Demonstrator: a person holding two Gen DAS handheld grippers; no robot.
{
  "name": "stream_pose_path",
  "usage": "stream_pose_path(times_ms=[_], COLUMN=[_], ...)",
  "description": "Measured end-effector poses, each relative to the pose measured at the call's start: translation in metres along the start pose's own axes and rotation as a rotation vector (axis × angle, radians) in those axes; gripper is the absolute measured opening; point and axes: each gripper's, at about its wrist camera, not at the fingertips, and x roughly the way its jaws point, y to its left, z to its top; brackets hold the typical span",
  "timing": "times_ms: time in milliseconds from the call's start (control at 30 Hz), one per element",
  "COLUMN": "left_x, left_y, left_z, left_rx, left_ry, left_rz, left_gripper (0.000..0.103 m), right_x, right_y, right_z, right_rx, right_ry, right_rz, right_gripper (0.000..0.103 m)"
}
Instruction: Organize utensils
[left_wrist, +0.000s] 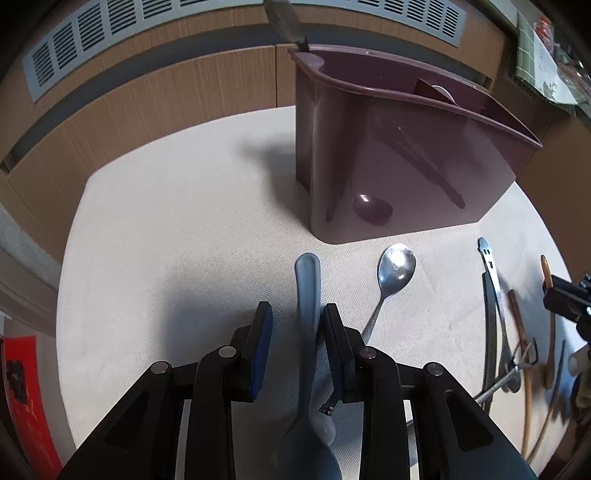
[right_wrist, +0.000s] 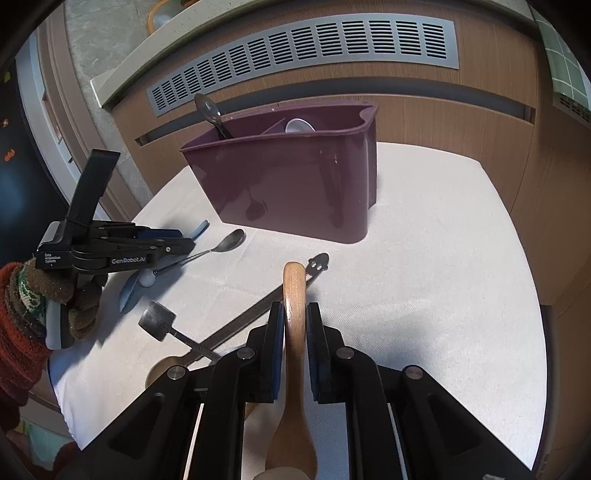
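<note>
A purple utensil holder (left_wrist: 399, 155) stands on the white cloth, also in the right wrist view (right_wrist: 291, 181), with a spoon (right_wrist: 208, 110) sticking out of it. My left gripper (left_wrist: 297, 317) is open around the handle of a blue plastic spoon (left_wrist: 308, 295) lying on the cloth; its right pad touches the handle. A metal spoon (left_wrist: 395, 267) lies to its right. My right gripper (right_wrist: 294, 317) is shut on a wooden spoon (right_wrist: 294, 295), handle pointing forward. The left gripper shows in the right wrist view (right_wrist: 184, 240).
A metal spatula with a face cut-out (left_wrist: 489, 280), wooden utensils (left_wrist: 519, 325) and a small whisk lie on the cloth at right. A metal masher (right_wrist: 157, 319) lies near the right gripper. A wooden cabinet with a grey vent (right_wrist: 303, 55) stands behind the table.
</note>
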Motion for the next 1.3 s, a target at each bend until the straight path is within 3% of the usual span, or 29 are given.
stream_pose_path(times_ms=[100,167,433,567,967,1300], left_x=[0.0,-0.002,-0.052,-0.09,-0.149,-0.163], left_y=[-0.001,-0.005,0.005,0.001,-0.007,-0.009], left_z=[0.0,-0.002,-0.021,-0.033,-0.04,-0.038], left_rx=[-0.016,-0.006,-0.2,-0.225,-0.196,-0.165], left_ry=[-0.016,-0.037,-0.208,-0.326,-0.484,-0.517], left_rz=[0.01,0.016,-0.144,-0.19,-0.161,-0.12], left_gripper=[0.025,0.012,0.012,0.011,0.009,0.005], right_x=[0.0,-0.001,-0.015,-0.022,-0.034,-0.041], right_y=[0.003,0.004,0.002,0.002,0.006,0.01], right_z=[0.002,0.004,0.004,0.004,0.009,0.014], right_rx=[-0.004,-0.008,-0.016,-0.009,-0.016,-0.037], right_ry=[-0.008,-0.014,-0.057,-0.081,-0.122,-0.143], right_rz=[0.0,-0.003,-0.016,-0.002,-0.008,-0.03], right_gripper=[0.011,0.011,0.011,0.011,0.011,0.011])
